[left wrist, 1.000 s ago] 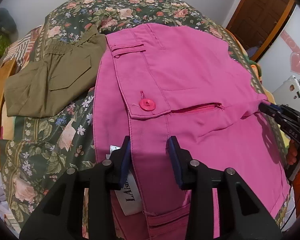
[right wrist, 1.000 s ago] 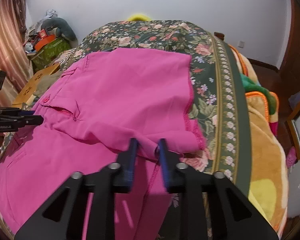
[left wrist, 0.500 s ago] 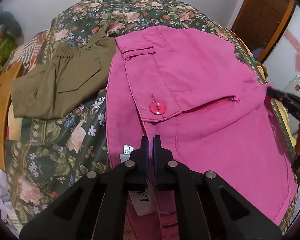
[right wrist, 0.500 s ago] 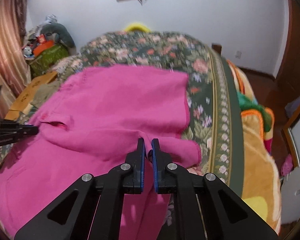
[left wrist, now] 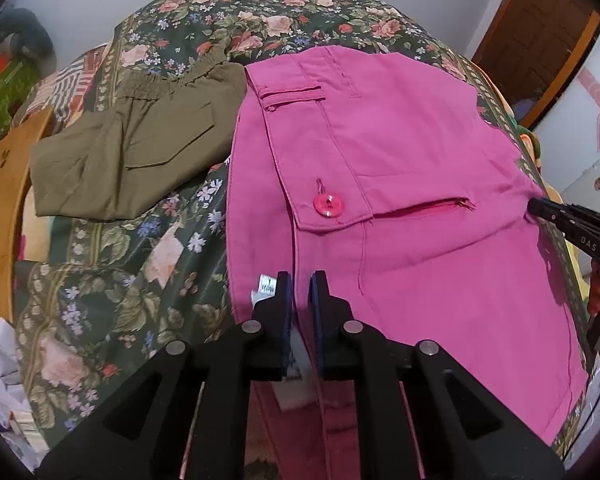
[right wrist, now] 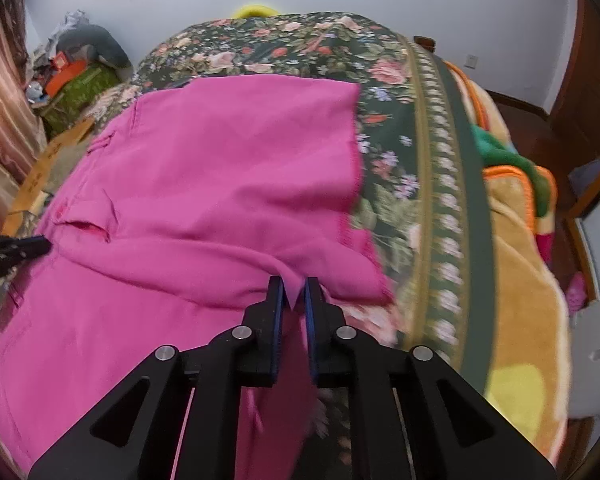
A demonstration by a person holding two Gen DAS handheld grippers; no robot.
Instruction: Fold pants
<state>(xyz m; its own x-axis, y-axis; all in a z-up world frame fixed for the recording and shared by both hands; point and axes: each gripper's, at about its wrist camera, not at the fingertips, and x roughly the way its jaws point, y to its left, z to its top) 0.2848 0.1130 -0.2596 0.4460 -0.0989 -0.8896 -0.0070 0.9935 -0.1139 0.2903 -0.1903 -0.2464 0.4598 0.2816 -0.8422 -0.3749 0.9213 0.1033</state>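
Pink pants [left wrist: 400, 168] lie folded on a floral bedspread [left wrist: 120, 288], waistband and a pink button [left wrist: 329, 205] facing up. My left gripper [left wrist: 300, 292] is shut on the waistband edge beside a white label [left wrist: 265, 286]. My right gripper [right wrist: 295, 296] is shut on a fold of the pink pants [right wrist: 220, 184] at their right side. The right gripper's tip shows at the right edge of the left wrist view [left wrist: 540, 207]. The left gripper's tip shows at the left edge of the right wrist view [right wrist: 36, 245].
Folded olive pants [left wrist: 128, 148] lie left of the pink pair. A wooden piece [left wrist: 0, 200] stands at the bed's left edge. An orange and yellow blanket [right wrist: 516, 272] lies along the right side. A wooden door [left wrist: 540, 20] is at the far right.
Both grippers have closed from open onto the pink fabric. The cloth at the right gripper has bunched and lifted a little.
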